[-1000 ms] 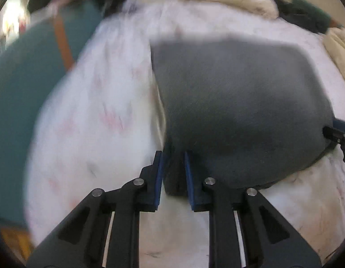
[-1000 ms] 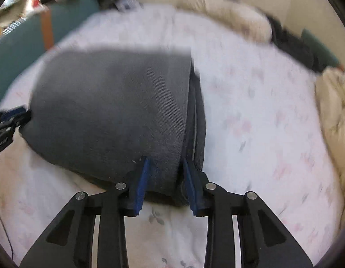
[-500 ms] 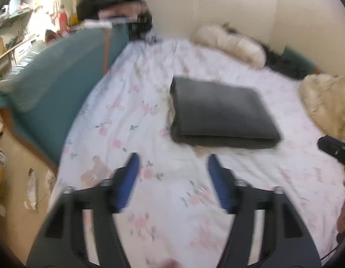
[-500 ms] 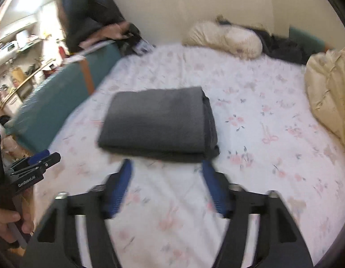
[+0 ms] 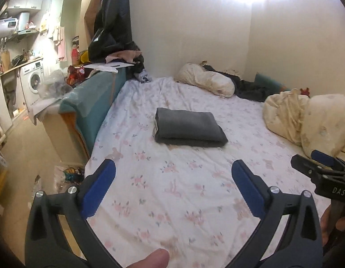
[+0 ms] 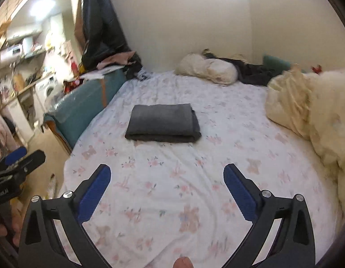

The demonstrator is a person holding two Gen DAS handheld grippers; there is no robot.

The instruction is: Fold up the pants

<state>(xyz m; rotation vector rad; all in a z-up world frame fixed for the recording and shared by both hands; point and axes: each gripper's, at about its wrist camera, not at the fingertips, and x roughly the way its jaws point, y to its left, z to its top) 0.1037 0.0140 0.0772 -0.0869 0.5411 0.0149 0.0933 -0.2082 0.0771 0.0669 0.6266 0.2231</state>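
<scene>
At the far left, a kitchen strip runs off into the distance, with a washer point(image 5: 34, 80) under a counter; clutter lies on the floor beside it. Next comes a teal footboard point(image 5: 92, 102) along the bed's left edge, with papers and dark clothes heaped on its far end.

Your left gripper point(image 5: 173, 174) fills the bottom of its view; its jaws are opening and stand wide apart, with nothing between them but floral sheet. A fingertip point(image 5: 154, 260) shows at the bottom edge between the two arms.

The pants point(image 5: 189, 130) lie folded into a thick grey rectangle near the middle of the bed point(image 5: 172, 201), flat on the sheet, well apart from both grippers; in the right wrist view they point(image 6: 163, 122) sit left of centre, the stacked folded edges facing you.

Your right gripper point(image 6: 166, 179) is likewise low in its own view; its jaws are opening, spread wide, and hold nothing. Each gripper's blue-tipped end pokes into the edge of the other's view.

Behind the pants, a cream pillow point(image 5: 205, 82) rests against the far wall, with dark clothing just to its right. At the far right, a rumpled cream duvet point(image 5: 306, 120) is bunched along the bed's right side.
</scene>
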